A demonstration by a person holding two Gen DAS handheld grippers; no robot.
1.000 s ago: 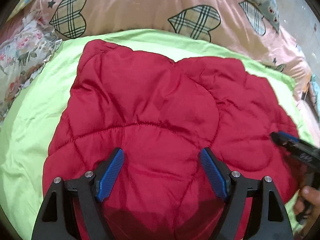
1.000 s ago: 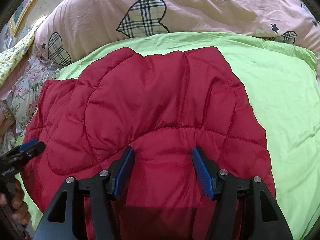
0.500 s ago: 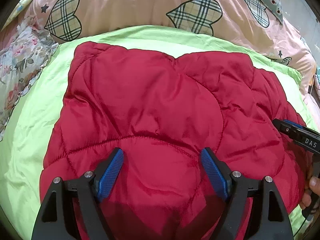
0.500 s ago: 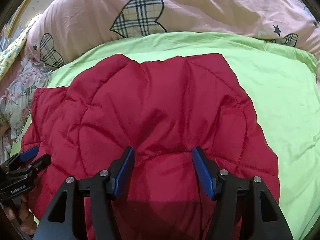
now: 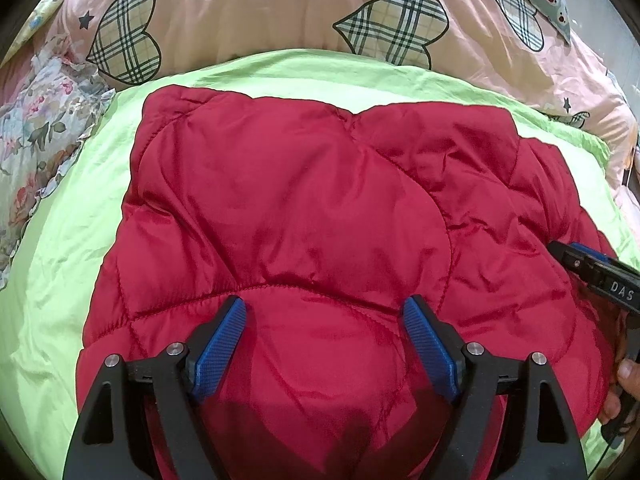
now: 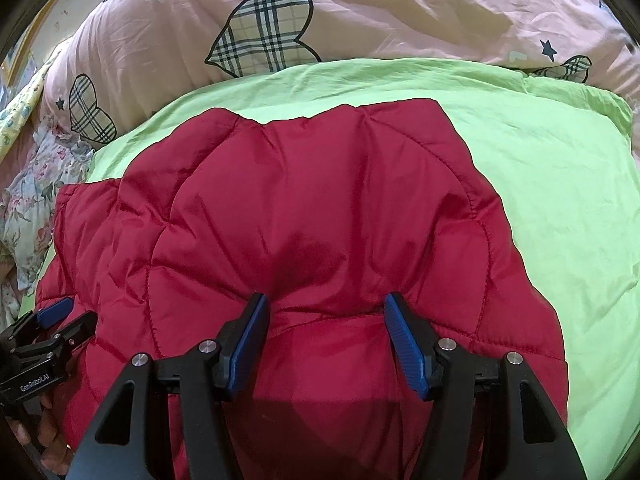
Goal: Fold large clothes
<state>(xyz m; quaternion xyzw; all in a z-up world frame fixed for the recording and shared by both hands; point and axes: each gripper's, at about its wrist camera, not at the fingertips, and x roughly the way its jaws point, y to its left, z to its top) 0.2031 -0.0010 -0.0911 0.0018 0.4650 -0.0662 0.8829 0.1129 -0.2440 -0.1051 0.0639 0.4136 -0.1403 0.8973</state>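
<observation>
A red quilted puffer jacket (image 5: pixel 304 208) lies folded on a light green sheet (image 5: pixel 52 264); it also shows in the right wrist view (image 6: pixel 304 216). My left gripper (image 5: pixel 326 322) is open, its blue-padded fingers spread over the jacket's near part. My right gripper (image 6: pixel 326 320) is open too, its fingers pressed into the padded fabric. The right gripper shows at the left view's right edge (image 5: pixel 596 272). The left gripper shows at the right view's left edge (image 6: pixel 48 332).
A pink quilt with plaid hearts (image 5: pixel 280 12) is heaped behind the green sheet (image 6: pixel 552 184). A floral pillow (image 5: pixel 36 132) lies at the far left. A hand holds each gripper's handle at the frame edges.
Both grippers have come lower and closer to the jacket, staying open. The jacket's far edge now looks flatter and squarer.
</observation>
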